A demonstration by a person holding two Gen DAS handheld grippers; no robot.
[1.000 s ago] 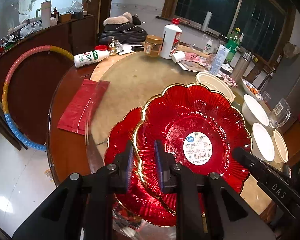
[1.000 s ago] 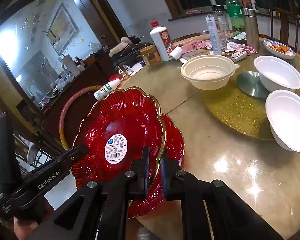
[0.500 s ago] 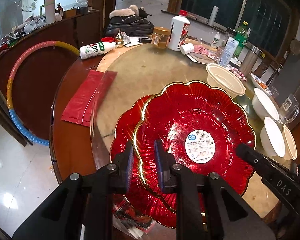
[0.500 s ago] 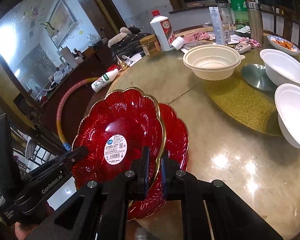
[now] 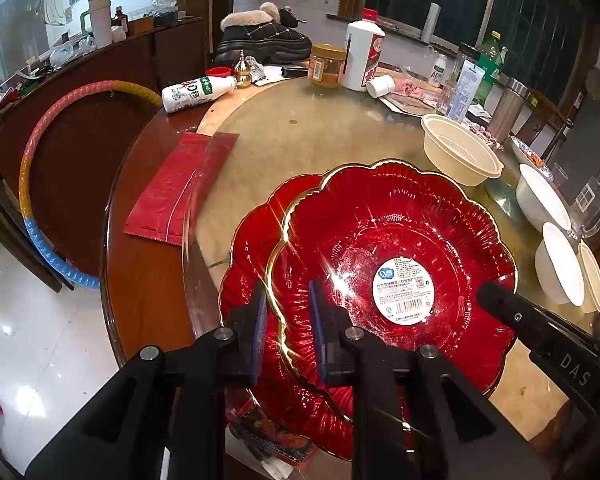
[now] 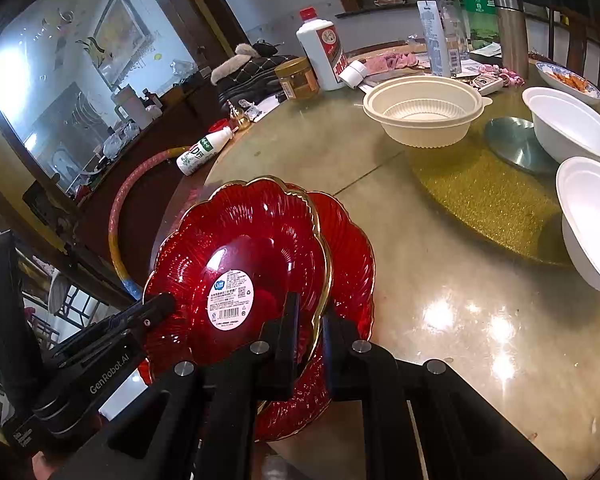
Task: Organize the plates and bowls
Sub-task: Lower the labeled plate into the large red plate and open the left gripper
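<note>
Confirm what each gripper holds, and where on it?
Both hold the upper red plate by its gold rim: left gripper on one edge, right gripper on the opposite edge.

We find both wrist cameras close above the round table [image 5: 300, 128], angled steeply down along their fingers. The left view faces in from the table's near-left edge, the right view from the opposite side. Both share the upper red plate [image 5: 400, 240] [image 6: 240, 240], cream bowl [image 5: 460, 156] [image 6: 424, 112] and white bottle [image 5: 362, 56] [image 6: 322, 54].
</note>
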